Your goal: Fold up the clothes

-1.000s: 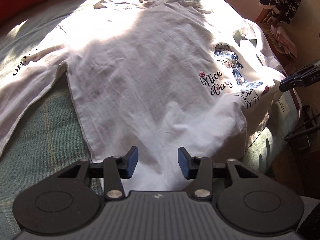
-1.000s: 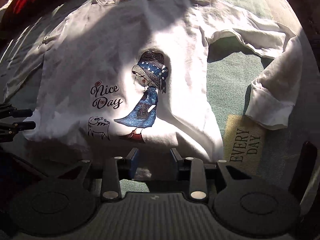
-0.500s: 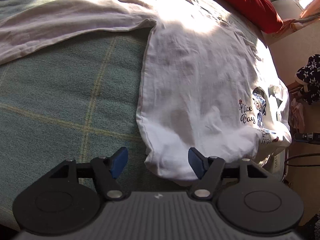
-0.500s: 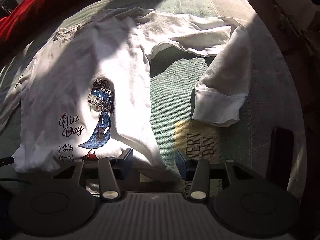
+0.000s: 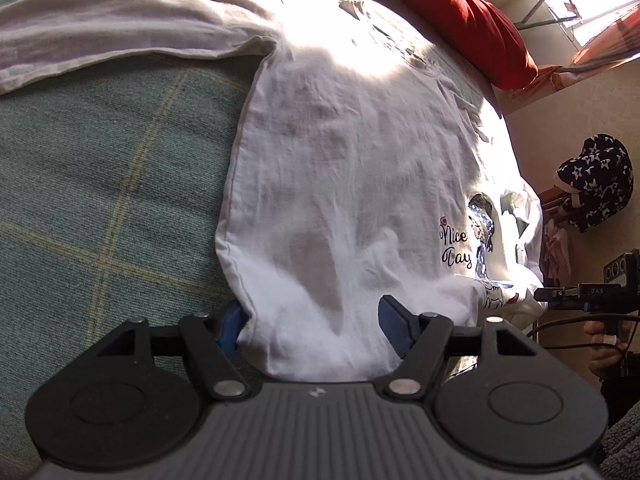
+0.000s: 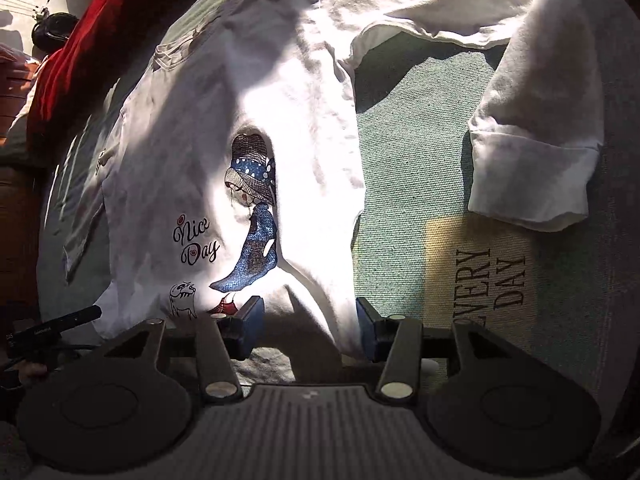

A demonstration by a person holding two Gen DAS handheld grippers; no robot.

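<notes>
A white long-sleeved shirt (image 5: 352, 168) with a girl print and "Nice Day" lies spread front up on a green checked bedcover (image 5: 100, 184). My left gripper (image 5: 312, 328) stands open over the shirt's hem corner. The cloth lies loose between its blue pads, and the left pad is at the side seam. My right gripper (image 6: 308, 328) is open too, over the opposite hem corner of the shirt (image 6: 256, 92), with the cloth between its pads. One sleeve (image 5: 100, 28) stretches out flat. The other sleeve (image 6: 536, 140) is bent back on itself.
A red pillow (image 5: 460, 12) lies along the far side of the bed. A dark star-patterned cloth (image 5: 596, 180) hangs beside the bed, above a person's hand (image 5: 604, 356). The bedcover carries a yellow "EVERY DAY" patch (image 6: 488, 280) near its front edge.
Both grippers have opened wider and dropped closer to the hem. The left one moved from mid-hem to its corner and rolled; the right one moved sideways to the other corner.
</notes>
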